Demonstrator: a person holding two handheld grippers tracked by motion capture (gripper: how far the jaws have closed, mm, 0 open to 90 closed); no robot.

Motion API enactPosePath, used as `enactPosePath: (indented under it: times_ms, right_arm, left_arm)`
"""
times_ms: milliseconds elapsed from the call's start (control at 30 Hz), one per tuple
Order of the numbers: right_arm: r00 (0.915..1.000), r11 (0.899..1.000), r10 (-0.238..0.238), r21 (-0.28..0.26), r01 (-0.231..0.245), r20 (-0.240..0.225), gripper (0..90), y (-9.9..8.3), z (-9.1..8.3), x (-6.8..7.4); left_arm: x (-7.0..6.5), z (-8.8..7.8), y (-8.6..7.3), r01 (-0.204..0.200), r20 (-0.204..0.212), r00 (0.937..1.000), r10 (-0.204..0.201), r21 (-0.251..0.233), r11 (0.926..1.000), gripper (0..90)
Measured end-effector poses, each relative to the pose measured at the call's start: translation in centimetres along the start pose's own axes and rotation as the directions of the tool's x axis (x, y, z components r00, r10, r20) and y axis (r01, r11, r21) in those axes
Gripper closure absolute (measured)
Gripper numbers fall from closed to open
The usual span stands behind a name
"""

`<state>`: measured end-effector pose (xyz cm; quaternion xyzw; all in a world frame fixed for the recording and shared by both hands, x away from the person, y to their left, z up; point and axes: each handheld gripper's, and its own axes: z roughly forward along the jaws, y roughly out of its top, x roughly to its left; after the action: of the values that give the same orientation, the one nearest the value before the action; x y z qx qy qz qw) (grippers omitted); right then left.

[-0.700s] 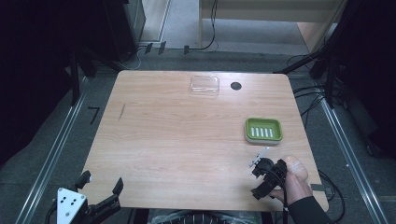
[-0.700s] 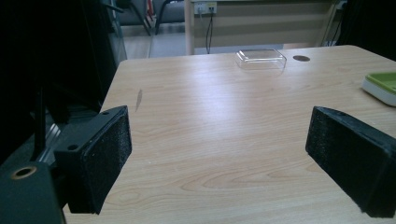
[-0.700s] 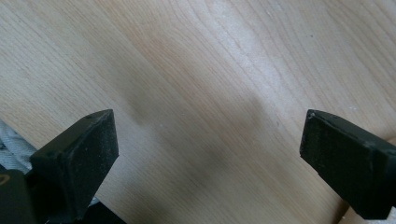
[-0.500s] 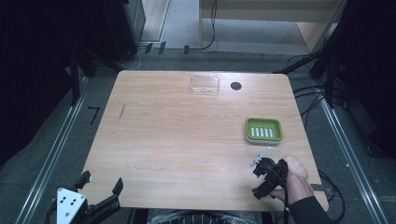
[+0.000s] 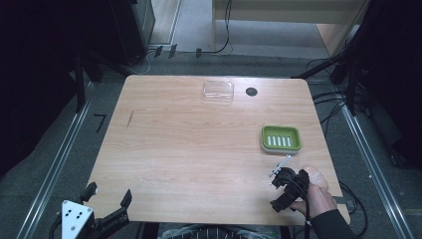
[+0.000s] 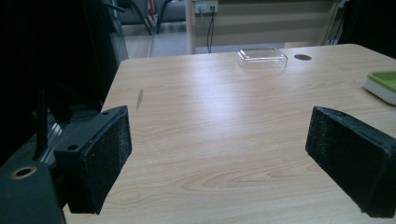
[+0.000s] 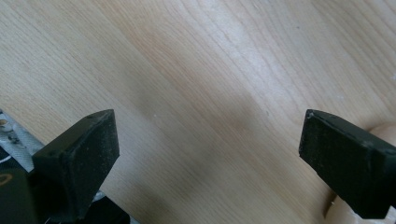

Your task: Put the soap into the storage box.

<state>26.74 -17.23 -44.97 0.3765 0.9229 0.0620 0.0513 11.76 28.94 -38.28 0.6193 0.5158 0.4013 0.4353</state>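
Left gripper (image 5: 108,209) sits off the near left corner of the desk (image 5: 189,149), jaws spread wide with nothing between them. Right gripper (image 5: 278,191) hovers low over the near right part of the desk, held in the person's hand (image 5: 313,191), jaws also wide apart and empty over bare wood. Green tray (image 5: 281,138) lies just beyond it near the right edge. Clear box (image 5: 218,91) rests at the far edge, a dark hole (image 5: 251,91) just to its right.

Left claw (image 5: 108,199) at surface's near-left corner, jaws wide apart, empty. Right claw (image 5: 284,189) hand-held near near-right corner, jaws apart, empty.
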Motion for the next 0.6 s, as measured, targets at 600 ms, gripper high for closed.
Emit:
enactPosePath:
  times_ms: [600]
  right_arm:
    - [0.9977, 0.998, 0.054, -0.04, -0.052, 0.04, 5.5, -0.3, -2.4, -2.1]
  left_arm:
    - [0.4, -0.2, -0.2, 0.014, -0.009, 0.9999, -0.014, -0.001, 0.9999, 7.2]
